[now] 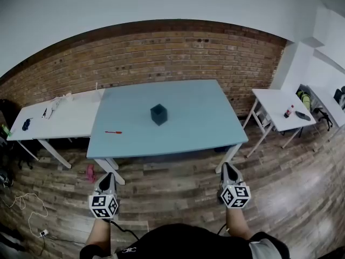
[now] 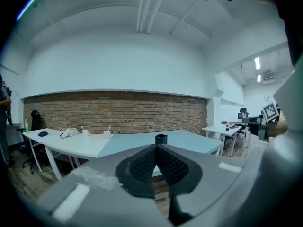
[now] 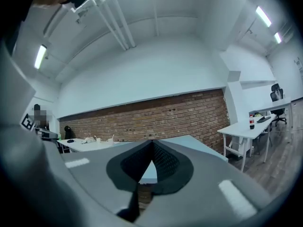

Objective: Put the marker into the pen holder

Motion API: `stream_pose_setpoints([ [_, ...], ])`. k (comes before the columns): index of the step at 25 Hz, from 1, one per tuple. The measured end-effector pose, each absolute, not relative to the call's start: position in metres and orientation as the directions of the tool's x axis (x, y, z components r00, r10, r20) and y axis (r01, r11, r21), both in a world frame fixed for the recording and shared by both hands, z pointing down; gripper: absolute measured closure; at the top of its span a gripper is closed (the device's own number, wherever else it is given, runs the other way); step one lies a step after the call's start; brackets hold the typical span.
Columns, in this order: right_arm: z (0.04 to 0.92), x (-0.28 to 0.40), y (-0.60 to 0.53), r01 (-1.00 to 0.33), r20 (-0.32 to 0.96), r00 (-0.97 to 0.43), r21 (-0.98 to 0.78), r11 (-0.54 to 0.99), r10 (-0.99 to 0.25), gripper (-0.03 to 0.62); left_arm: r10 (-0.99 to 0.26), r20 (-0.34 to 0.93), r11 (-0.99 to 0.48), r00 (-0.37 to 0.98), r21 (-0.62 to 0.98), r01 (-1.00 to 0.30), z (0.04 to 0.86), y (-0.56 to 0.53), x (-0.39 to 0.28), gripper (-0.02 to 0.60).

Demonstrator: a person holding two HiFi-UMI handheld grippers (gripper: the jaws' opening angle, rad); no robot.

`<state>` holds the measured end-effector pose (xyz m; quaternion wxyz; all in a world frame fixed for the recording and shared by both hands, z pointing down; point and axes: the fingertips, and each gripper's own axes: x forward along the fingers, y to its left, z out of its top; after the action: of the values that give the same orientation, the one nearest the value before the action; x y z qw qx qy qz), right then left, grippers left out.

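My left gripper (image 1: 107, 179) has its jaws pressed together with nothing between them; in the left gripper view the tips (image 2: 156, 146) meet in a point just under the pen holder (image 2: 161, 138) far off on the blue table (image 2: 199, 143). I hold it low over the wooden floor (image 1: 178, 182), short of the table's near edge, pointing toward the table, with my forearm cut off by the bottom of the head view. The marker (image 1: 113, 132) lies flat near the left front corner of the blue table (image 1: 183, 134), a thin red sliver too small to tell cap from tail, well apart from both grippers. The pen holder (image 1: 158, 114) stands upright near the table's middle, to the marker's right. My right gripper (image 1: 228, 172) is likewise closed and empty, tips (image 3: 151, 142) touching, held low at the same level off the table's right front corner
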<state>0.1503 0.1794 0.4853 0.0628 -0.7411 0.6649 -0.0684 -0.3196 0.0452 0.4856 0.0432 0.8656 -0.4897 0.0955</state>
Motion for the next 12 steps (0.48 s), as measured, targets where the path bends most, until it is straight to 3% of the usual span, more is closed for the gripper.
stream_pose_setpoints([
  [12,0.501,0.182,0.178,-0.982,0.018,0.07,-0.176,-0.072,-0.997,0.589,-0.87,0.217,-0.458,0.442,-0.029,-0.888,0.482,0.042,-0.309,0.574],
])
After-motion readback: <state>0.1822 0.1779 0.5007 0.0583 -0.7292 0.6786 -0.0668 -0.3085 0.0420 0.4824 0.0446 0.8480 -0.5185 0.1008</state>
